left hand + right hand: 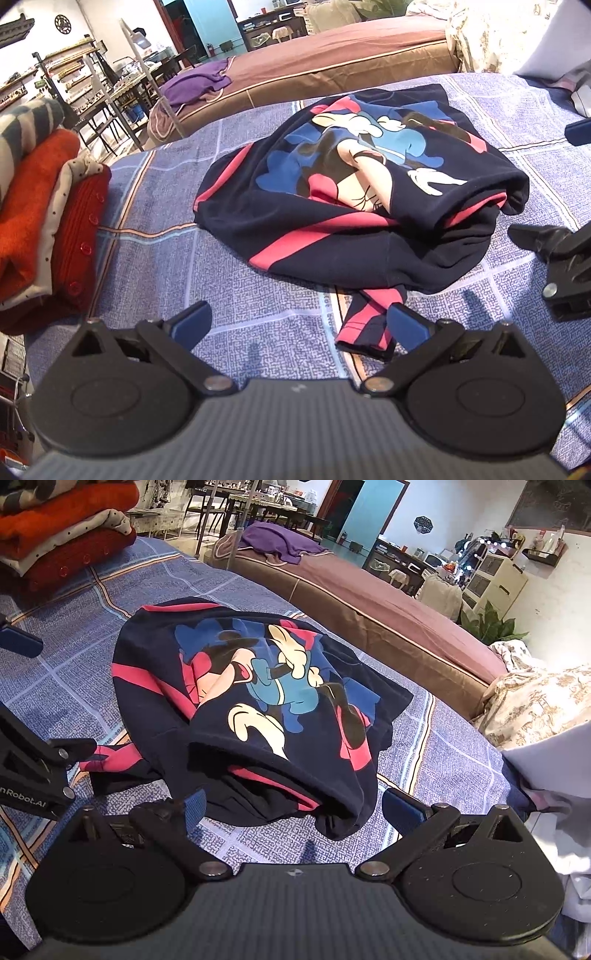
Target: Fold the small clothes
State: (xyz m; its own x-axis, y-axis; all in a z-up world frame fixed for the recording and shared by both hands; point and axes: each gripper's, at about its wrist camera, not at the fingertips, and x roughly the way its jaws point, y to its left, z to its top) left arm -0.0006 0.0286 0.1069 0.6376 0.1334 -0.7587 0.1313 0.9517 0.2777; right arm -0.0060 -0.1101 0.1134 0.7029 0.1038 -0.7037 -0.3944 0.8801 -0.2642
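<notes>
Crumpled sweatshirt on the bed, both grippers spread and holding nothing
Left wrist view: the left gripper [299, 325] hangs fingers apart over the blue bedspread [166, 258], the navy sweatshirt [354, 192] just ahead, folded clothes [48, 206] stacked left. Right wrist view: the right gripper [295, 808] gapes at the sweatshirt's [258, 701] near edge

Sweatshirt [354, 192] mid-bedspread [229, 280]; clothes stack [48, 206] left; second bed [332, 55] behind, apparently apart.
</notes>
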